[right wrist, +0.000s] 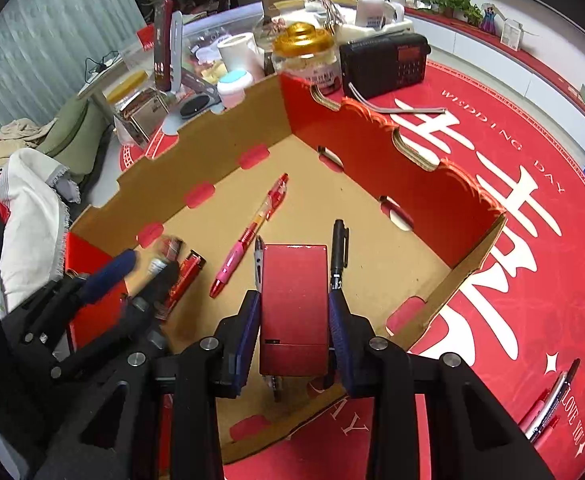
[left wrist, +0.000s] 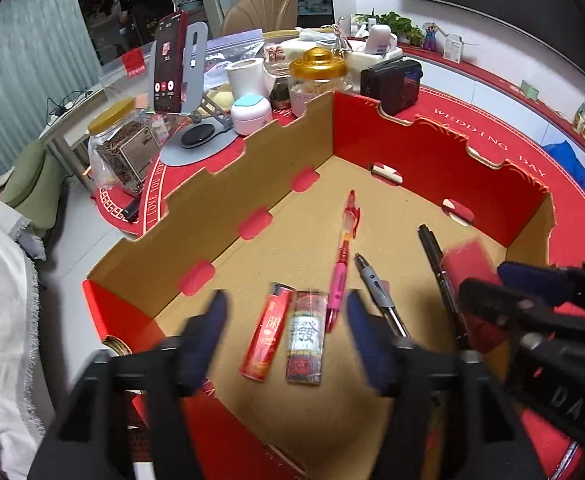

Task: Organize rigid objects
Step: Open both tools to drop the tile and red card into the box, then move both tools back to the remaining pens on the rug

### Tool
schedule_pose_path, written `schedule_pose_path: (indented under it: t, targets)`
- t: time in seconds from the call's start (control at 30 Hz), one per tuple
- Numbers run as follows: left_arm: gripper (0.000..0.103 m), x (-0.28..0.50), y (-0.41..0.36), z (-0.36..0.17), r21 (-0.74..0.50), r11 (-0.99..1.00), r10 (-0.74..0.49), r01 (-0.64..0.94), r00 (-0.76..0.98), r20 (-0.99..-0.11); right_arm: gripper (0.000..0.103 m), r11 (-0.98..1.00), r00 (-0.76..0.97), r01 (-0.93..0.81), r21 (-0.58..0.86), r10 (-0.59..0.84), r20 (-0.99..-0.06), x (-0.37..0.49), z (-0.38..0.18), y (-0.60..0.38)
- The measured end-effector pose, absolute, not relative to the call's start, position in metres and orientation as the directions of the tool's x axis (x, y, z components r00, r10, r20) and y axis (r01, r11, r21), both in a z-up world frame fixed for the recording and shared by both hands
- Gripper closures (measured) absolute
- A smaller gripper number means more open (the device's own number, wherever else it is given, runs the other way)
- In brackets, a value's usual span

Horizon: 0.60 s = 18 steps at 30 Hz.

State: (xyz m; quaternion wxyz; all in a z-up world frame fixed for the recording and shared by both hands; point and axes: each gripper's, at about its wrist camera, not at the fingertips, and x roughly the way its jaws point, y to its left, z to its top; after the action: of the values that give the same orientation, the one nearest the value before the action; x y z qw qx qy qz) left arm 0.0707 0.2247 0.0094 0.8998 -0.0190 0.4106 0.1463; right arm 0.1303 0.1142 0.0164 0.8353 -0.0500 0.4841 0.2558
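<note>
An open cardboard box (left wrist: 432, 160) with red walls lies on the red tablecloth. On its floor are a red lighter (left wrist: 266, 332), a grey lighter (left wrist: 306, 340), a pink pen (left wrist: 342, 264), a grey pen (left wrist: 376, 288) and a black marker (left wrist: 436, 256). My left gripper (left wrist: 286, 336) is open, and both lighters lie loose between its blue fingers. To its right, my right gripper (right wrist: 294, 308) is shut on a red rectangular box (right wrist: 294, 304), held low over the cardboard box (right wrist: 372, 152) between the grey pen (right wrist: 258, 256) and the marker (right wrist: 338, 248).
Behind the box stand a gold-lidded jar (left wrist: 318, 76), a yellow-lidded jar (left wrist: 120, 144), a phone on a stand (left wrist: 168, 68) and a black radio (right wrist: 384, 62). Several pens (right wrist: 548, 408) lie on the cloth at the near right. Clothes hang off the table's left side.
</note>
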Motion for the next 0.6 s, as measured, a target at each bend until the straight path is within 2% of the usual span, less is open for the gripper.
schedule_pose_path:
  t: [0.03,0.13,0.23,0.4,0.6]
  targets:
    - [0.02,0.069,0.225,0.011,0.083,0.956,0.249,-0.282,0.625,-0.74,0.057,0.865,0.403,-0.472,0.171,0.385,-0.83,0.131,0.018,0.111]
    - [0.015,0.064,0.226,0.017,0.09,0.953,0.262,-0.29,0.641,-0.722,0.015,0.855,0.437,-0.472,0.217,0.44,-0.784,0.128,0.035,0.099]
    - [0.0,0.056,0.223,0.026,0.073,0.958,0.249,-0.279,0.669,-0.7,0.014,0.854,0.481,-0.487,0.184,0.438,-0.76,0.119,0.055,0.094]
    - [0.0,0.028,0.199,0.049,0.03,0.977,0.18,-0.213,0.735,-0.654,0.014,0.88,0.56,-0.438,0.187,0.429,-0.708,0.087,0.075,0.047]
    - [0.0,0.0,0.113,0.053,-0.014,0.999,-0.031,0.029,0.762,-0.646,0.014,0.95,0.59,-0.188,0.249,0.312,-0.745,0.036,0.036,-0.069]
